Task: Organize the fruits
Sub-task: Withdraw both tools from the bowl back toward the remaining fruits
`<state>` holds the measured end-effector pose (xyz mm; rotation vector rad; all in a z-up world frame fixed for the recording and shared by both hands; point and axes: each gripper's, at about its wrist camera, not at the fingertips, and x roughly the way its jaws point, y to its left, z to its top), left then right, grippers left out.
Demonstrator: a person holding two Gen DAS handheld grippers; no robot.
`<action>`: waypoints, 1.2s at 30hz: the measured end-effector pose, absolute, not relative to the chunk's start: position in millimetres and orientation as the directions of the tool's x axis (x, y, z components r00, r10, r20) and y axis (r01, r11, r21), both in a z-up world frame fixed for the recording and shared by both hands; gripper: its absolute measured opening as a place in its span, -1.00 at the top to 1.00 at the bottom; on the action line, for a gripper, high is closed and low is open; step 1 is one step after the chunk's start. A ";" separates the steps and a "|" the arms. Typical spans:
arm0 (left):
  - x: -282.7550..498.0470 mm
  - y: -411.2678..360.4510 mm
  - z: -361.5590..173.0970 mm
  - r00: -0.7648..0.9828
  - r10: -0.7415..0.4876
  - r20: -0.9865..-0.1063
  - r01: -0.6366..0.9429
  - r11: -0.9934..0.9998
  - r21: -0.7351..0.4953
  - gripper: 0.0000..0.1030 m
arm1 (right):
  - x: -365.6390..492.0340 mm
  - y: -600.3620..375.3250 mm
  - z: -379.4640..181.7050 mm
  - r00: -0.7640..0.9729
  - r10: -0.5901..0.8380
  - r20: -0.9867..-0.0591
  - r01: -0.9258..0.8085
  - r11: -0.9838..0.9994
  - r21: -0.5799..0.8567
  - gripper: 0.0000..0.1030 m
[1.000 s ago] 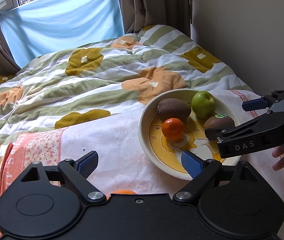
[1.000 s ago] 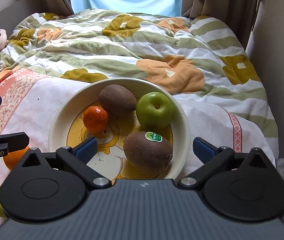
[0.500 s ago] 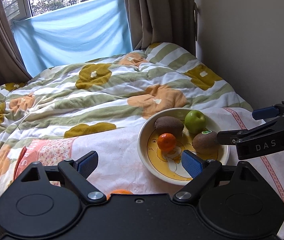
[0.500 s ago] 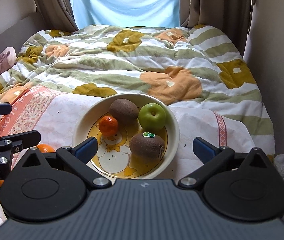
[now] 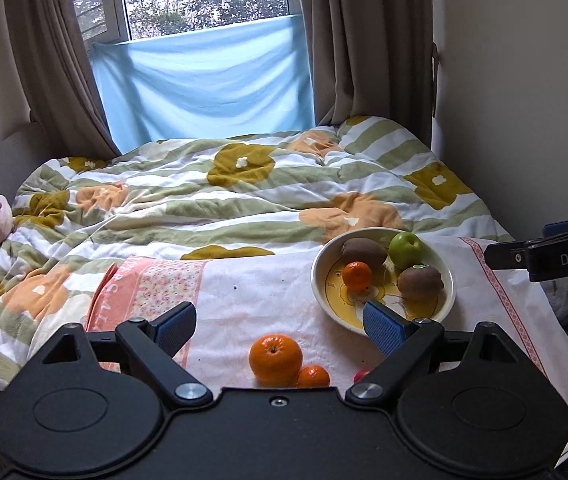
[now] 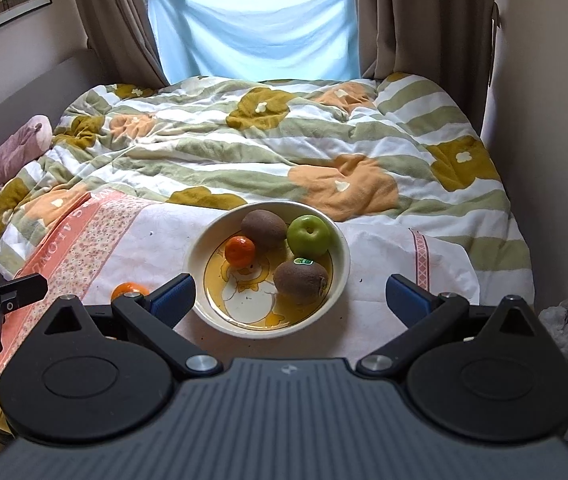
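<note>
I had both tools raised above the foot of the bed, neither one gripping anything. Working from the left, my left gripper [image 5: 280, 322] hung with its blue-padded jaws spread wide and nothing between them, above the pink-bordered white towel [image 5: 244, 292]. Just beyond its body lay the large round orange [image 5: 276, 359], with a small mandarin [image 5: 313, 376] touching its right side and a sliver of something red [image 5: 361, 375] a little further right, too hidden for me to identify.

To the right of those sat the cream ceramic bowl with a yellow cartoon print [image 6: 204, 248], holding a small mandarin in the bowl [image 6: 240, 251], a brown kiwi at the back [image 6: 264, 224], a green apple [image 6: 309, 235] and a stickered brown kiwi at the front [image 6: 301, 277]. My right gripper [image 6: 289, 294] hovered short of it, jaws released and empty.

I judged the next step was the loose orange. To do it well I wanted to descend squarely over it, pads on opposite sides at its widest, clear of the touching mandarin so it wouldn't roll on the soft bedding. I meant to close gently, lift straight, then release low in the bowl's bare front-left patch.
</note>
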<state>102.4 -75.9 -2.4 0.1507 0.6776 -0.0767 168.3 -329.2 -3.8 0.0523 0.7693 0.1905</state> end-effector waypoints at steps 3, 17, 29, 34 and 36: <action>85.6 -67.6 -1.2 0.775 -0.008 -0.632 0.099 0.989 0.108 -0.83 | 153.5 -320.1 -0.2 0.701 0.203 -0.683 -0.183 0.978 0.103 -1.00; 61.8 -8.8 -30.7 0.729 -0.035 -0.684 0.147 0.983 0.106 -0.84 | 113.1 -254.9 -20.0 0.681 0.222 -0.698 -0.138 0.975 0.175 -1.00; 79.8 33.9 -81.9 0.666 -0.130 -0.735 0.302 0.947 0.107 -0.83 | 108.9 -192.2 -56.7 0.612 0.188 -0.768 -0.014 0.974 0.227 -1.00; 88.3 39.9 -101.3 0.637 -0.171 -0.752 0.386 0.915 0.119 -0.83 | 113.7 -172.8 -77.9 0.571 0.164 -0.804 0.069 0.967 0.246 -1.00; 90.2 40.0 -107.5 0.627 -0.187 -0.756 0.419 0.899 0.126 -0.82 | 114.6 -165.4 -85.4 0.557 0.162 -0.815 0.093 0.962 0.255 -1.00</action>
